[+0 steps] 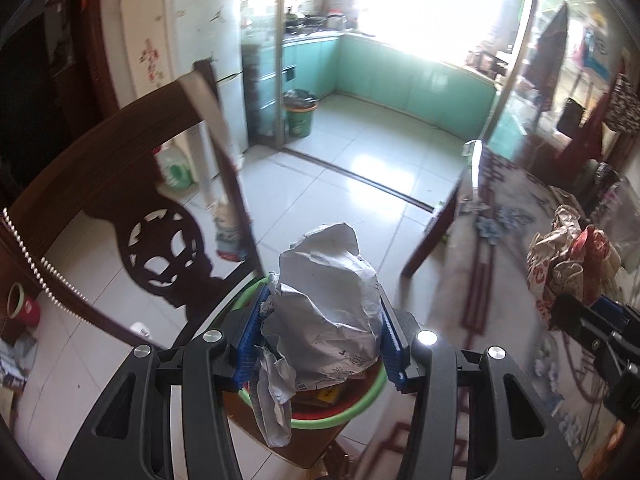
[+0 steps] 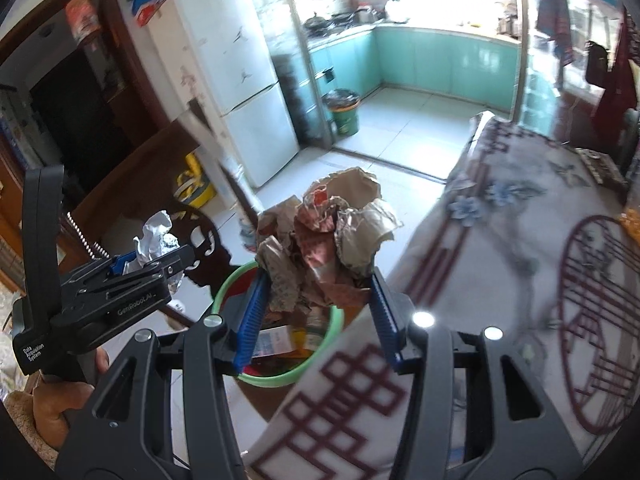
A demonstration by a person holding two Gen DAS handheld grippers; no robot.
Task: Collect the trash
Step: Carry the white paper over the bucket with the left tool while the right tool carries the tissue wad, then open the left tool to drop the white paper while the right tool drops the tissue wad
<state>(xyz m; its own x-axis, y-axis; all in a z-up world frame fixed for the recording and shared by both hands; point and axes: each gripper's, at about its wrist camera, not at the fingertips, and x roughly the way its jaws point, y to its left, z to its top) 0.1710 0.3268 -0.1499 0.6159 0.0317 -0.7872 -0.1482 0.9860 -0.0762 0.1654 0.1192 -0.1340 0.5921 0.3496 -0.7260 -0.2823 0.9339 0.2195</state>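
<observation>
The white paper wad (image 1: 328, 308) hides most of the green bin (image 1: 356, 412) under it in the left wrist view, so only part of the rim and a slice of the contents show; print on the wad is too small to read. In the right wrist view the brown paper wad (image 2: 328, 248) and the cloth-covered counter (image 2: 500, 264) hide the bin's near and right rim. The cloth pattern is smeared by blur in both views. The chair (image 1: 120, 200) is cut off at the left edge. The kitchen window (image 1: 432, 8) is blown out white. The far bucket's (image 2: 345, 114) contents are too small to tell.
</observation>
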